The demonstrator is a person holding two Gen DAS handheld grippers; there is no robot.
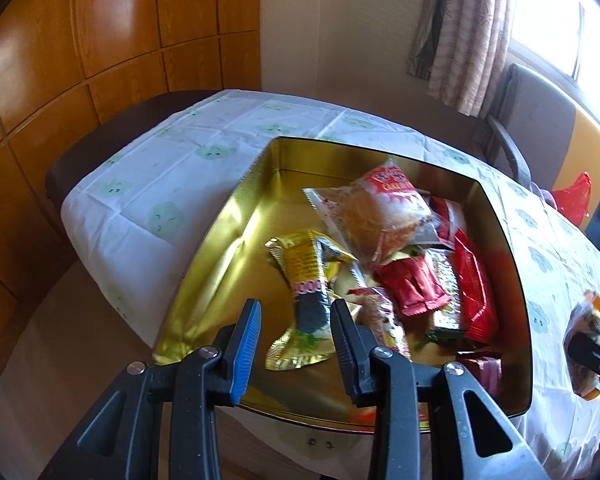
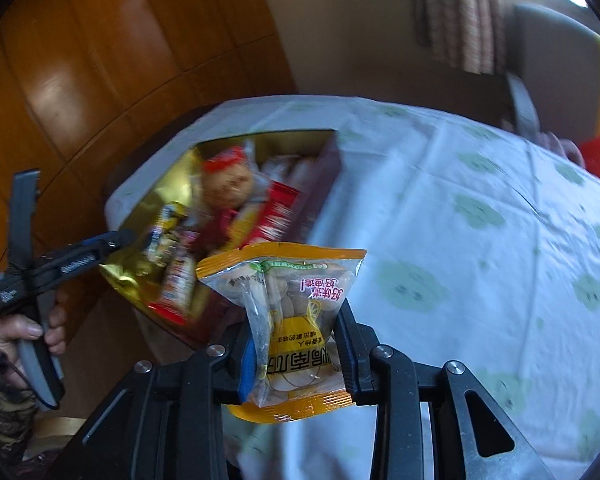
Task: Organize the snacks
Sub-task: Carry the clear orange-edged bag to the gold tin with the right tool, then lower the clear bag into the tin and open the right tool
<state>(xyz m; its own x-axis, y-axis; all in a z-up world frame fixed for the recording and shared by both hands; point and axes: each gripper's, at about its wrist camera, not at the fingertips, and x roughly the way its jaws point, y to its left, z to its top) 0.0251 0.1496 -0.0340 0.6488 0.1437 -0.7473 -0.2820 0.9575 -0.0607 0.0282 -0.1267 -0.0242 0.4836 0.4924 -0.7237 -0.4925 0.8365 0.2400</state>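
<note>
Your right gripper (image 2: 296,336) has its fingers clenched on an orange-edged clear packet (image 2: 290,320), pinched across its lower half so the top stands free above the fingers. It hangs over the bench's cloth (image 2: 460,240), just beside the near corner of the gold tin (image 2: 128,276), likely held high to clear the wall before dropping in.

Your left gripper (image 1: 294,334) has its fingers spread with nothing between them. It hovers over the tin's near edge (image 1: 204,280), above a yellow packet (image 1: 304,280) lying on the tin floor, probably just let go or waiting for the next pick.

Further in, a cake packet (image 1: 376,212) rests on red packets (image 1: 414,292) piled toward the right side, leaving the left floor bare. That gap seems the easiest place for your packet. A red bag (image 1: 576,196) lies on the chair (image 1: 540,120) beyond.
</note>
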